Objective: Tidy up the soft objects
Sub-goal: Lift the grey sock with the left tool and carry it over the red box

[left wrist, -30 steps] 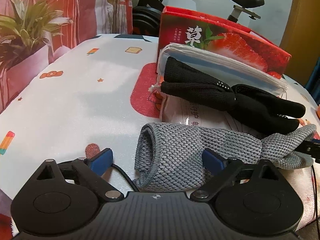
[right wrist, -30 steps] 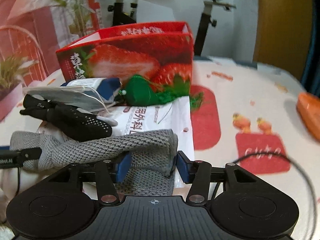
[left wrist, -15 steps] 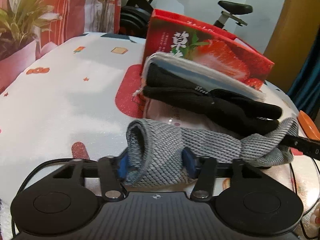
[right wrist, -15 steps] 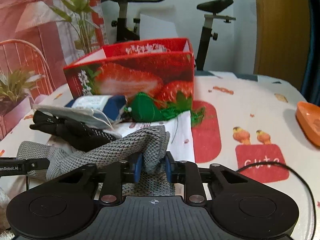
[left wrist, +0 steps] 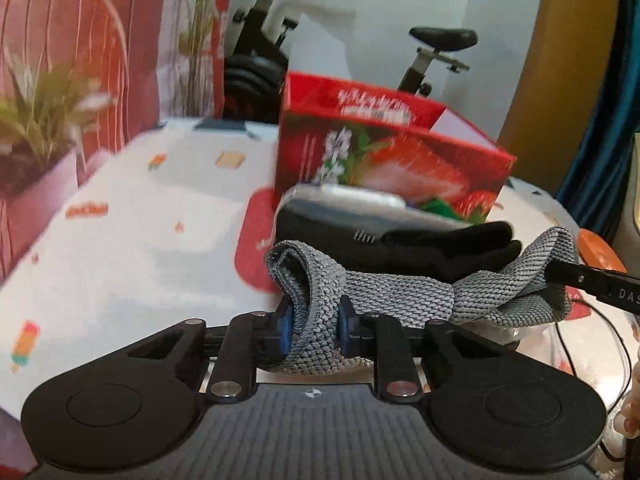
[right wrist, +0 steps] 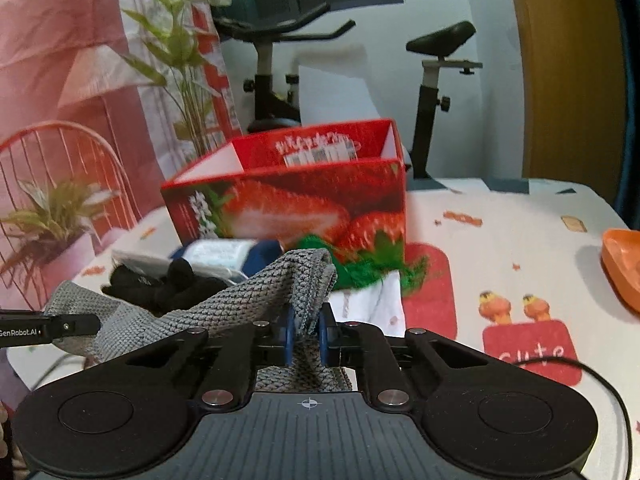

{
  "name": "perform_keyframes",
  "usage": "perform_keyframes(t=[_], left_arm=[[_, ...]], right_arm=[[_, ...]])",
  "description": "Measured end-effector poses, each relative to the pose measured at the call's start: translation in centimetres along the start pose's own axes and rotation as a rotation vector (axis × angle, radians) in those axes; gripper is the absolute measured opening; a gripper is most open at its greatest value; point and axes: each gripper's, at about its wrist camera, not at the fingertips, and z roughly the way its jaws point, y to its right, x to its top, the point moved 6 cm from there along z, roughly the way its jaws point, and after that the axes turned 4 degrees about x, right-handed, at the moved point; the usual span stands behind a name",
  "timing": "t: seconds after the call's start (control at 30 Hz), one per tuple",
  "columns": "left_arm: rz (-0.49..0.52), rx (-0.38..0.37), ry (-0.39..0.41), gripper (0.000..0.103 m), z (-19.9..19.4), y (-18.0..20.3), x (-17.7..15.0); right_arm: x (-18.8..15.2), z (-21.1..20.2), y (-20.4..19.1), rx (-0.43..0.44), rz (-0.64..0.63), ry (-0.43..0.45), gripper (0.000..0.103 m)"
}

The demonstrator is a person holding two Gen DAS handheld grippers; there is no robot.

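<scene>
The left gripper [left wrist: 314, 326] pinches one bunched end of a grey knit cloth [left wrist: 400, 296] between its blue pads [left wrist: 285, 326]. The cloth stretches away to the fingers' right, where the right gripper [left wrist: 592, 284] grips its far end. Ahead of the fingers lie black gloves [left wrist: 400, 240], then a red strawberry box [left wrist: 392, 160].

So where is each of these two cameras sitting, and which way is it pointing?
Left wrist view: sits on the left gripper, looking forward along its fingers at the grey knit cloth it clamps; the strawberry box is beyond.
Right wrist view: sits on the right gripper, clamping the cloth's other end, box behind.
Shared: the cloth, black gloves, the box, and each view catches the other gripper's tip.
</scene>
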Motion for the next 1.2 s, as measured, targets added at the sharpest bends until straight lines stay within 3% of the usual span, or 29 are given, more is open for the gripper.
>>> perform_keyframes(t=[0.6, 0.87, 1.2], left_arm=[[-0.031, -0.023, 0.207, 0.018, -2.2, 1.0, 9.1], [-0.029, -0.001, 0.170, 0.018, 0.7, 1.2, 11.0], [0.015, 0.014, 0.189, 0.018, 3.5, 2.0, 15.7]], right_arm=[[8.2, -1.2, -0.6, 0.025, -0.029, 0.167, 0.011], [10.8, 1.2, 0.1, 0.018, -0.054, 0.170, 0.011], [14.6, 4.4, 2.3, 0.020, -0.029, 0.162, 0.011]])
